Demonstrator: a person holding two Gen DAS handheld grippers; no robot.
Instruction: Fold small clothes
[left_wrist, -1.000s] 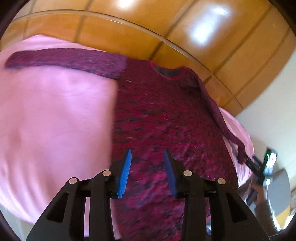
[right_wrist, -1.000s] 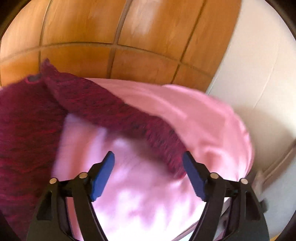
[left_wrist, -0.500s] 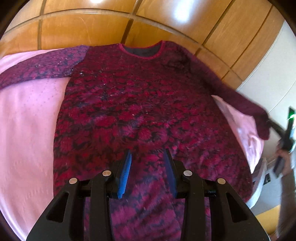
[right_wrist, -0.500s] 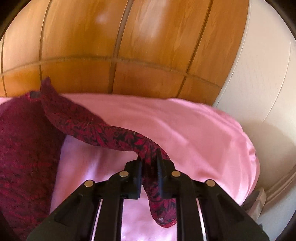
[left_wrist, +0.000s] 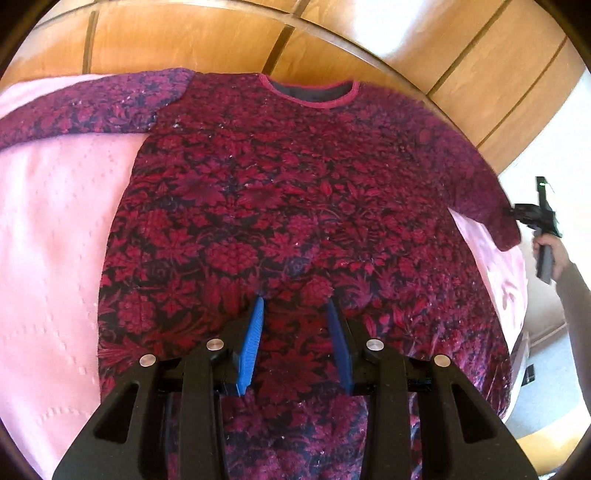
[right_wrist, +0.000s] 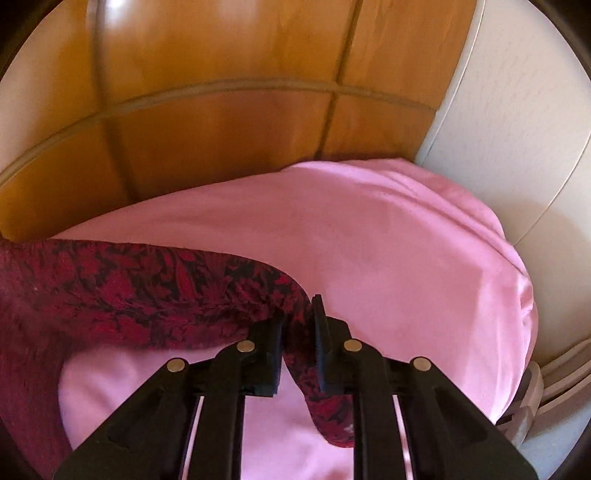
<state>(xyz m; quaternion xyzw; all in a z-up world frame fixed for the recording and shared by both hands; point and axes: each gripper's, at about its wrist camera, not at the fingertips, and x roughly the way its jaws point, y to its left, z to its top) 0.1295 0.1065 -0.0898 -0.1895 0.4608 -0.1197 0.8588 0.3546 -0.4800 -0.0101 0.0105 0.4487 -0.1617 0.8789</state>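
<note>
A dark red flower-patterned sweater (left_wrist: 295, 192) lies flat, neck away from me, on a pink bedspread (left_wrist: 55, 221). My left gripper (left_wrist: 295, 306) hovers over its lower body, open, with nothing between the blue pads. My right gripper (right_wrist: 297, 314) holds the right sleeve (right_wrist: 147, 295) near the cuff. The fabric is pinched between its pads, the cuff end hangs below the fingers, and the jaws are opening slightly. In the left wrist view the right gripper (left_wrist: 532, 214) shows at the far right, held by a hand (left_wrist: 550, 251), with the sleeve stretched out to it.
A wooden headboard (left_wrist: 184, 33) runs along the far side of the bed. A white wall (right_wrist: 517, 110) stands to the right, past the bedspread's rounded edge (right_wrist: 517, 295). The left sleeve (left_wrist: 92, 107) lies spread out to the left on the bedspread.
The right gripper closed on the sleeve near the cuff and carried it outward to the right, lifting it. The left gripper moved over the middle of the sweater's body and stayed open.
</note>
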